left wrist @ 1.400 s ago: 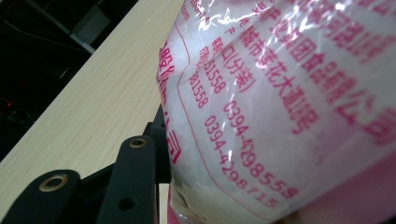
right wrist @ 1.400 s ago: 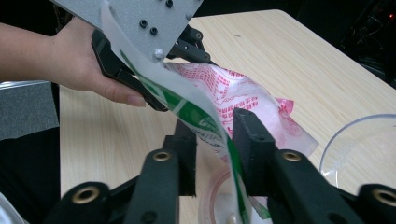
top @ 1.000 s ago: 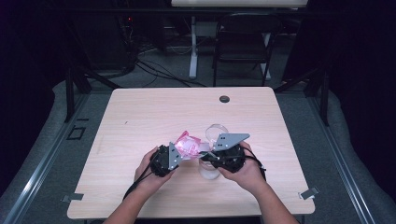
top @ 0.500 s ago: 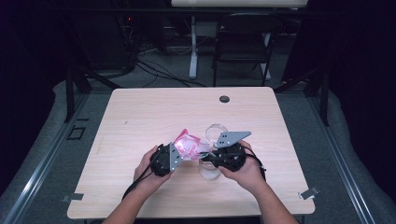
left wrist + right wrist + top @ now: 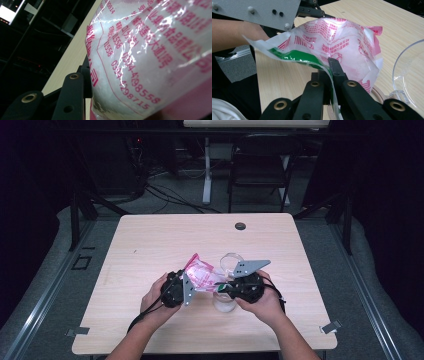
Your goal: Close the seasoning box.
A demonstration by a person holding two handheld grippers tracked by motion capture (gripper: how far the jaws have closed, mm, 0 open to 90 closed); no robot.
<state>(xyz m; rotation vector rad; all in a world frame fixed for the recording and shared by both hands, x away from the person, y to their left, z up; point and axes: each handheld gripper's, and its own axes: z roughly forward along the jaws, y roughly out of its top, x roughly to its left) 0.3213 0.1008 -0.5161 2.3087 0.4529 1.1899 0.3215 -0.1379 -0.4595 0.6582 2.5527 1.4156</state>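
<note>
You hold the pink-printed bag (image 5: 202, 274) off the table (image 5: 150, 245) between both grippers: left gripper (image 5: 186, 289) jaws clamp its bulging body, right gripper (image 5: 332, 65) jaws pinch the green-striped top edge flat. Clear jar (image 5: 224, 301) sits directly below your right gripper, clear bowl (image 5: 231, 262) just beyond, so the bag's mouth end is already nearest the jar.

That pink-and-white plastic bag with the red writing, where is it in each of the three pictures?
High view: the bag sits at table centre, between the two hands.
Left gripper view: the bag spreads across the right and middle, close up.
Right gripper view: the bag is at centre, its edge pinched in the right gripper.
Shared landmark: the wooden table.
</note>
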